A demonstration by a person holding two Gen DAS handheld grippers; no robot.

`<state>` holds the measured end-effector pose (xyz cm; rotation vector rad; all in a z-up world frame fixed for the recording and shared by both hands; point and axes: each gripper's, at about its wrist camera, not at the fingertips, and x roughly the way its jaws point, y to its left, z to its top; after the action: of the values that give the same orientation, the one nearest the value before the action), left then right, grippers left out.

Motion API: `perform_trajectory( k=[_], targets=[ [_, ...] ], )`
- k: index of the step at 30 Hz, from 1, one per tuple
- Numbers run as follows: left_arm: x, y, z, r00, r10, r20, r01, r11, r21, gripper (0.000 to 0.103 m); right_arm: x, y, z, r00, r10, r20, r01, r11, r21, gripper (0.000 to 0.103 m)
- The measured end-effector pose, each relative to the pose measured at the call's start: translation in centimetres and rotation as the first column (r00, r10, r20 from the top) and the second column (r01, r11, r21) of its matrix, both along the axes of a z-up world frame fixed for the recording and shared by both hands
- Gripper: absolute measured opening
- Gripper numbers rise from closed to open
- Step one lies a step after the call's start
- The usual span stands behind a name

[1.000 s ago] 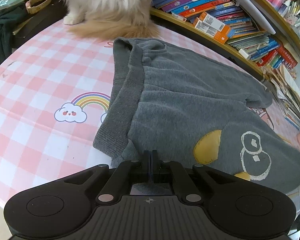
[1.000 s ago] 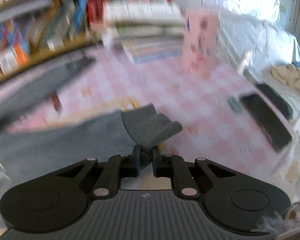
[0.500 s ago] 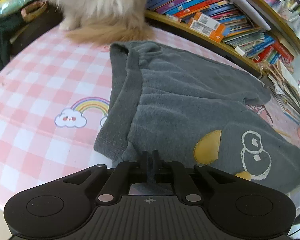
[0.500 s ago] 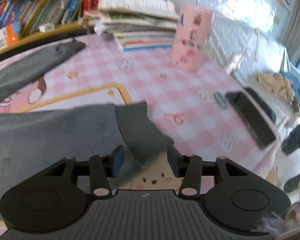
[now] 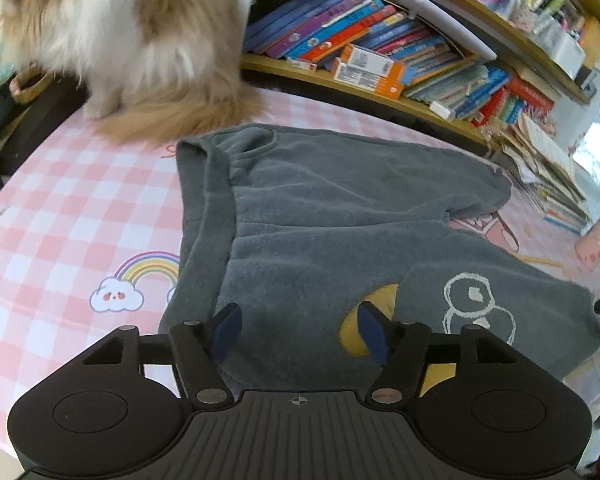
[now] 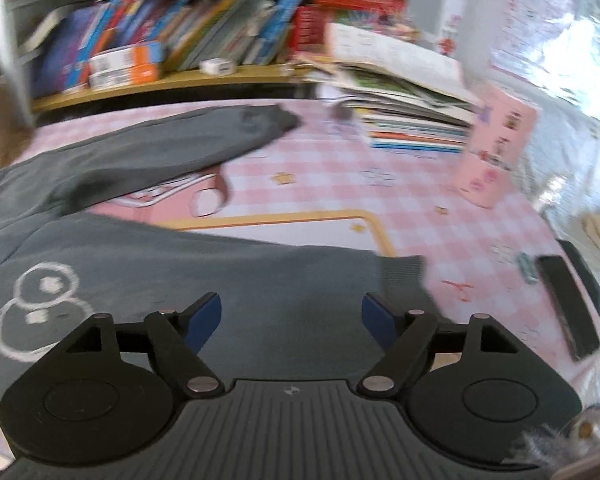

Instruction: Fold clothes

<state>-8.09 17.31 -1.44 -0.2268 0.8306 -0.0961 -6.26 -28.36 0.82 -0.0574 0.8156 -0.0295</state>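
Both the left gripper (image 5: 300, 330) and right gripper (image 6: 292, 322) had just sprung open, dropping the grey trousers (image 5: 340, 220) flat, ready for the next fold.

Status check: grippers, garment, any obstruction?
Left gripper and right gripper just opened, holding nothing. Grey garment flat on table. Cat sits at its far edge.

A matt, fuzzy grey fleece garment (image 5: 340, 216) lies on the smooth, faintly glossy pink-and-white checked tablecloth (image 5: 80, 208), beside it a long-furred ginger-and-white cat (image 5: 132, 40) and behind it glossy paper-covered books (image 5: 380, 52).
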Motion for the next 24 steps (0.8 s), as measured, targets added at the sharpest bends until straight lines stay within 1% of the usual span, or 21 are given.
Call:
perform_trajectory(
  k=[6, 9, 14, 18, 24],
  targets=[
    [-0.1, -0.6, 0.6, 0.999, -0.051, 0.008, 0.051, 0.998, 0.038, 0.074, 0.3, 2.8, 0.4, 0.994, 0.11, -0.013, -0.11, 0.994, -0.014, 0.082],
    [0.1, -0.8, 0.9, 0.998, -0.061, 0.013, 0.061, 0.997, 0.042, 0.076, 0.6, 3.8, 0.6, 0.988, 0.152, -0.02, -0.153, 0.988, -0.026, 0.082],
    [0.6, -0.8, 0.9, 0.998, -0.064, 0.015, 0.064, 0.997, 0.039, 0.077, 1.5, 5.1, 1.0, 0.972, 0.233, -0.028, -0.234, 0.971, -0.056, 0.083],
    [1.1, -0.9, 1.0, 0.998, -0.064, 0.013, 0.063, 0.997, 0.049, 0.078, 3.0, 5.8, 1.5, 0.949, 0.315, -0.034, -0.317, 0.944, -0.092, 0.083],
    [2.4, -1.3, 1.5, 0.999, -0.051, 0.008, 0.05, 0.997, 0.066, 0.078, 5.9, 6.2, 2.0, 0.89, 0.452, -0.055, -0.455, 0.879, -0.143, 0.085]
  ],
)
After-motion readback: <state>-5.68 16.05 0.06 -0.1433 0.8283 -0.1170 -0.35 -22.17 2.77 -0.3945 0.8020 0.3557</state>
